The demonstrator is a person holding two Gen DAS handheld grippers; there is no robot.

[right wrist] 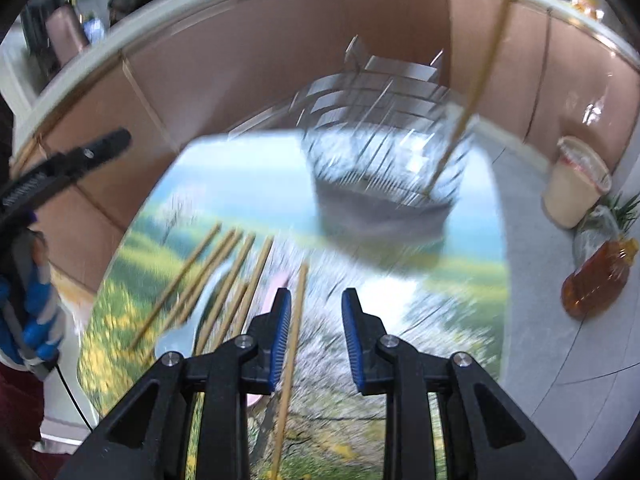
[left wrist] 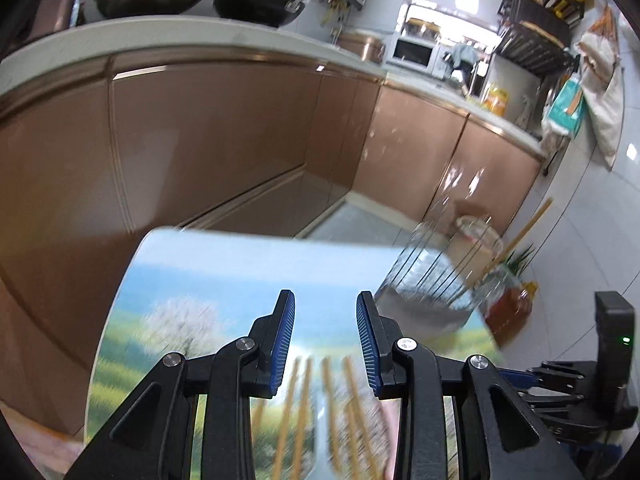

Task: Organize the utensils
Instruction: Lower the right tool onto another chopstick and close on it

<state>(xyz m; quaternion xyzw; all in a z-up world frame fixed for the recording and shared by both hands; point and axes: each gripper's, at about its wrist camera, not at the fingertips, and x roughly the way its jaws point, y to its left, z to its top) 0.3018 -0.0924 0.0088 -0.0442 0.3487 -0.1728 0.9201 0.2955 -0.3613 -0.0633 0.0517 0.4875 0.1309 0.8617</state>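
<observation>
Both grippers hover over a landscape-print table [right wrist: 460, 280], the left gripper [left wrist: 326, 344] and right gripper [right wrist: 314, 338] with jaws apart, empty. Loose chopsticks [right wrist: 236, 280] lie at nine o'clock of the wire holder [right wrist: 384, 168] (one chopstick [right wrist: 476, 92] stands inside).

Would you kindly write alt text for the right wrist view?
The right gripper, jaws open and empty, hangs over a table with a landscape print, beside loose chopsticks and a white spoon. Beyond stands a wire holder with one chopstick in it. The picture is blurred.
</observation>
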